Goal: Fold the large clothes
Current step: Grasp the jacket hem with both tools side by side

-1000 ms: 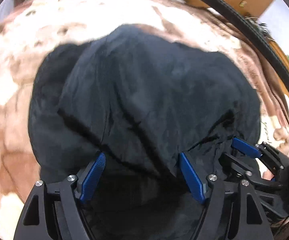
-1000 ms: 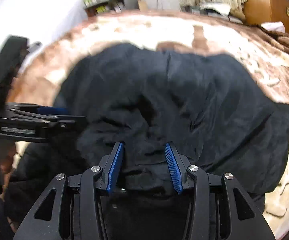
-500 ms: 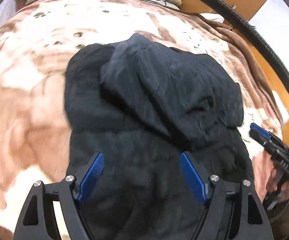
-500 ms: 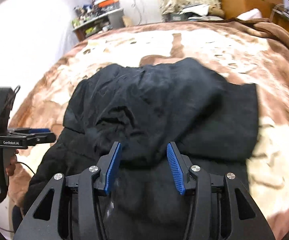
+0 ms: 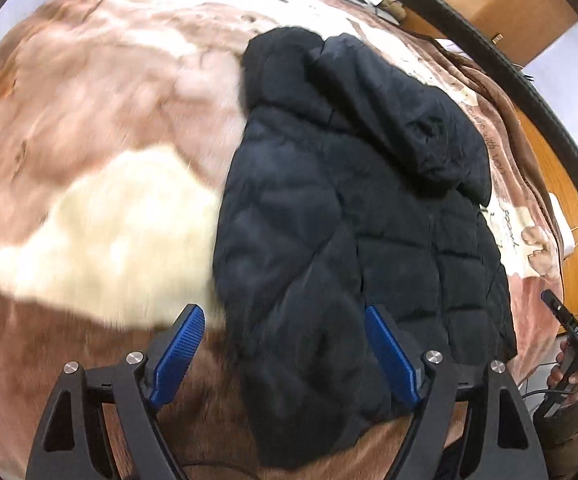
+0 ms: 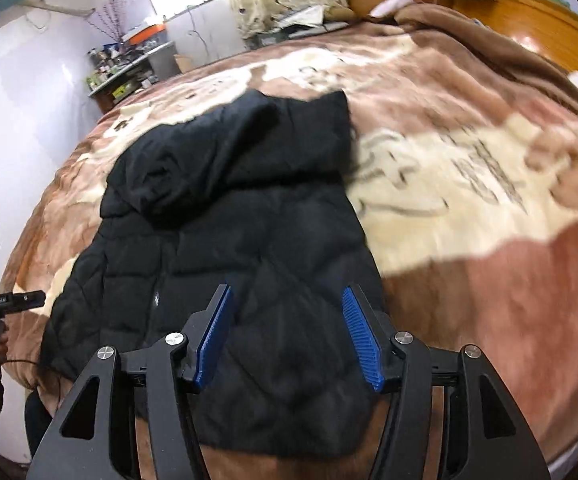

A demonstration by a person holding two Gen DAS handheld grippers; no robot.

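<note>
My left tool [image 5: 285, 354] and right tool [image 6: 289, 336] are both spread wide and hold nothing, above the near hem of the black quilted jacket [image 5: 353, 216].

The jacket lies flat on the brown and cream blanket [image 6: 469, 184] of the bed, its hood [image 6: 225, 148] folded down over its upper part, far from my tools.

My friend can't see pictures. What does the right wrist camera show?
A black puffy jacket lies spread on a brown and cream blanket, its hood folded down over its back. The right gripper hovers above the near hem, jaws open and empty. The left gripper shows at the far left edge.
</note>
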